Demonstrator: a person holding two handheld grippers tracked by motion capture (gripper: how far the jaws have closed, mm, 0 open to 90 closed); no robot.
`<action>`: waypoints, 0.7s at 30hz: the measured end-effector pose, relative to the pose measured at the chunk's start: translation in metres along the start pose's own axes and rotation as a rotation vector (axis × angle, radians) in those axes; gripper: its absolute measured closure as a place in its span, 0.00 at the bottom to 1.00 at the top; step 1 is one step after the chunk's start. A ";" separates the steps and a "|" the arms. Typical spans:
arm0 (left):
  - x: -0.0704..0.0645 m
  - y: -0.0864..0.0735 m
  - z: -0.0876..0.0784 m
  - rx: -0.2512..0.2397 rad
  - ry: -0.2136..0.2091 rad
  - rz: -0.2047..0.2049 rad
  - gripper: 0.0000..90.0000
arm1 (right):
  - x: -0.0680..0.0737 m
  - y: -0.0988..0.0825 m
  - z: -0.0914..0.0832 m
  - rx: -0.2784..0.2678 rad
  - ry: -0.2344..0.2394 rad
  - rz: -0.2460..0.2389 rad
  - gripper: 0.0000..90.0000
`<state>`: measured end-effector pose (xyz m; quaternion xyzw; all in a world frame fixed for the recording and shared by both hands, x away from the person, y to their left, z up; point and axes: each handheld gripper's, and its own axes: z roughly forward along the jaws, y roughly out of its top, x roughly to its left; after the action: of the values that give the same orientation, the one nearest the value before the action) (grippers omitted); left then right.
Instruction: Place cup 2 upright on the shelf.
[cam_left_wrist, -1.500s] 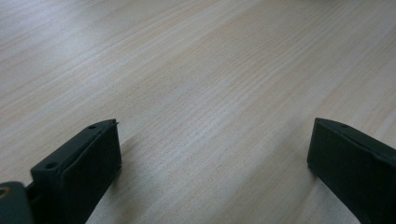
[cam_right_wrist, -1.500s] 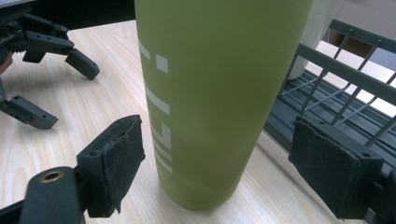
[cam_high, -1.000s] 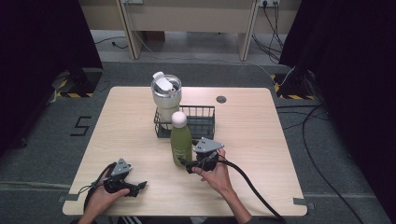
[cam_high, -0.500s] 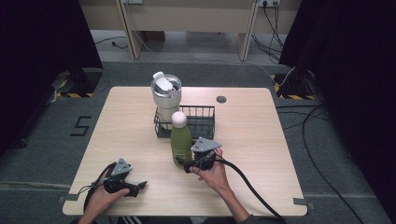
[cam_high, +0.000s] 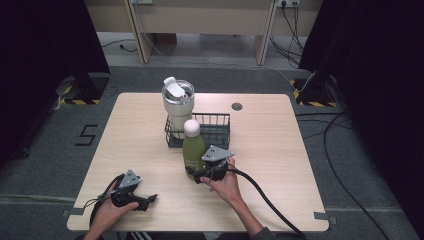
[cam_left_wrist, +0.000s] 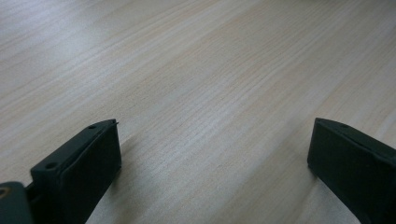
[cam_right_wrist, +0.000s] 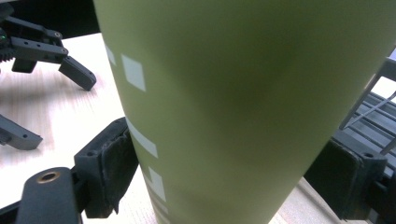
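Clearly the right gripper (cam_high: 202, 176) has its fingers pinching the base of the tall olive-green metal bottle with a white cap (cam_high: 192, 150), standing on the pale wooden counter (cam_high: 280, 150) just at 6 o'clock of the black wire basket (cam_high: 212, 130). Held so low, it may tip or knock the white lidded tumbler (cam_high: 177, 102). The left gripper (cam_high: 142, 200) rests with fingers spread.

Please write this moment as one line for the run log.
right hand-held gripper: shut on green bottle, upright before wire basket | left hand-held gripper: open over table, holds nothing
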<state>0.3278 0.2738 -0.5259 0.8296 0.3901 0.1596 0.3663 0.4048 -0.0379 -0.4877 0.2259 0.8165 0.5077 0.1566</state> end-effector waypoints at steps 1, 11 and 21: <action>0.000 0.000 0.000 0.000 0.000 0.000 0.02 | 0.000 -0.001 0.001 0.000 -0.001 -0.002 0.19; 0.000 0.000 0.000 0.000 0.000 0.000 0.02 | 0.000 -0.006 0.008 -0.026 0.001 -0.005 0.21; 0.000 0.000 0.000 0.000 -0.001 0.000 0.02 | -0.001 -0.009 0.011 -0.048 0.011 0.026 0.22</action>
<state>0.3278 0.2738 -0.5259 0.8296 0.3898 0.1594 0.3665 0.4087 -0.0333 -0.5004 0.2298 0.8020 0.5303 0.1512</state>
